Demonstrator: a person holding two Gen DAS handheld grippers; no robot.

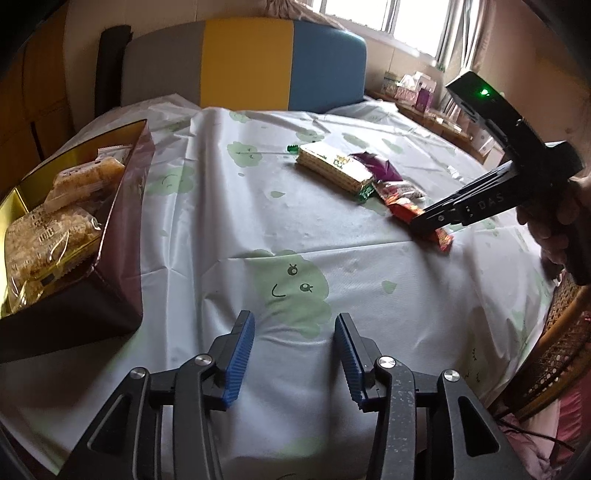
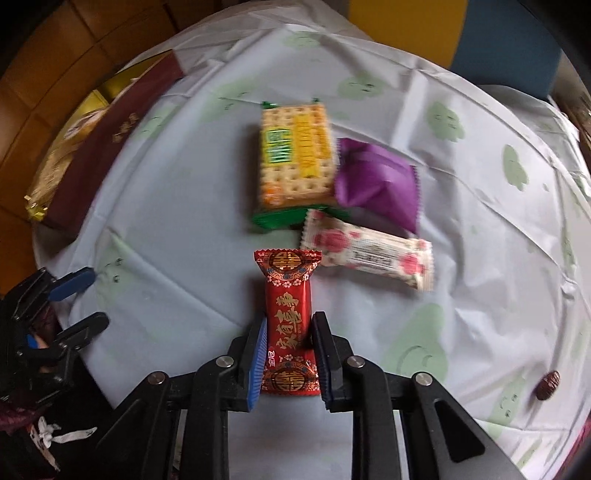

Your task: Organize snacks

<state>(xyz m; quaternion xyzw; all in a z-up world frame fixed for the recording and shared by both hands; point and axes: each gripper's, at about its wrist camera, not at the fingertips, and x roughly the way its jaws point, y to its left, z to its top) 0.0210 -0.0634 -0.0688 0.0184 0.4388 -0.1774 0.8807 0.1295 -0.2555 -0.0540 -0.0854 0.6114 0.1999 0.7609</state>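
On the red snack packet (image 2: 289, 325) gold Chinese characters are printed, with a round gold emblem at each end; they are too small to be read with certainty. The letters "DAS" are seen in the left wrist view on the arm of the right gripper (image 2: 289, 332). This gripper is closed on the red packet, whose middle is pressed between the two blue pads. The left gripper (image 1: 294, 334) is held half open with nothing between its fingers, above the tablecloth (image 1: 229, 229). At 12 o'clock from the red packet a cracker pack (image 2: 293, 158) with green ends is lying, with a purple packet (image 2: 376, 181) touching it at 3 o'clock, and a white packet with pink flowers (image 2: 369, 251) just below both. A dark red box (image 1: 70, 236) with gold lining, at 9 o'clock in the left view, is holding wrapped pastries (image 1: 55, 236). The pale cloth is printed with green smiling shapes. A grey, yellow and blue headboard (image 1: 243, 62) and a window (image 1: 399, 18) are seen behind.
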